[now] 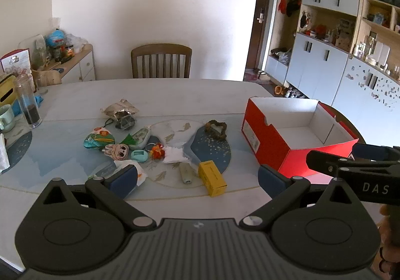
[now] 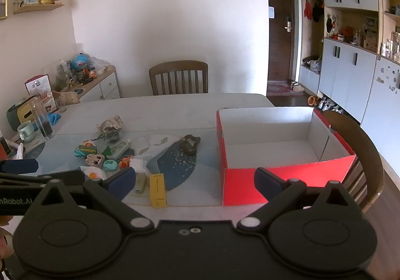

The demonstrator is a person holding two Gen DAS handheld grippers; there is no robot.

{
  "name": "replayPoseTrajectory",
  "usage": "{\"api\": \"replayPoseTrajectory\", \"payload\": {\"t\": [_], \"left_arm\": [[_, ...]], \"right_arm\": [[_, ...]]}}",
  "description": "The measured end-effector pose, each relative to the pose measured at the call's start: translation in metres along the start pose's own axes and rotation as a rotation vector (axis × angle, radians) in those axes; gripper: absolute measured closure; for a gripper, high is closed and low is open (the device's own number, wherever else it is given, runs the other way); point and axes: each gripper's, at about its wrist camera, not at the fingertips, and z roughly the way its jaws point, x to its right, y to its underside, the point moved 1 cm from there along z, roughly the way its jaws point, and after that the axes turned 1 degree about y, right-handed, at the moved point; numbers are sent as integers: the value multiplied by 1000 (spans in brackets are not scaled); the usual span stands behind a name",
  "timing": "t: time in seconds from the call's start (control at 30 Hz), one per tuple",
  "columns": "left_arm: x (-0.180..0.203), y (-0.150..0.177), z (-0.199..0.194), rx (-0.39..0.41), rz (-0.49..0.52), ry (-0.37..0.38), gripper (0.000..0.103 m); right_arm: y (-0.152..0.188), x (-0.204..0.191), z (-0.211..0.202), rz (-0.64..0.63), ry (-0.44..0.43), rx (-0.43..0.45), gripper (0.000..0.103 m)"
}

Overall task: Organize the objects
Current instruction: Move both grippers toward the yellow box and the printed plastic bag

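Clutter fills the left wrist view: the left gripper point(image 1: 197, 175), jaws apart and empty, hovers over a yellow carton point(image 1: 212, 178) and keychains point(image 1: 130, 151) mid-table, ready to pick. Right wrist view: the right gripper point(image 2: 195, 180), equally spread and empty, faces the empty red shoebox point(image 2: 246, 186) near the table's right edge, likely the destination.

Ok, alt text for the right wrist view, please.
An open right gripper hovers over a table, holding nothing. Ahead to the right stands an empty red box; to the left lies a clutter of small items, nearest a yellow carton.
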Motion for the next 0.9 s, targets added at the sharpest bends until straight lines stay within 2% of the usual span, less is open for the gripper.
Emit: {"api": "replayPoseTrajectory", "payload": {"t": [0.53, 0.63, 0.9], "left_arm": [[0, -2, -1, 19, -45, -39, 0], [-7, -2, 3, 10, -45, -49, 0], [-41, -7, 32, -22, -19, -45, 0]], "right_arm": [[-10, 3, 7, -30, -72, 10, 4], [-12, -4, 15, -35, -90, -11, 5], [-16, -37, 54, -85, -113, -90, 15]]}}
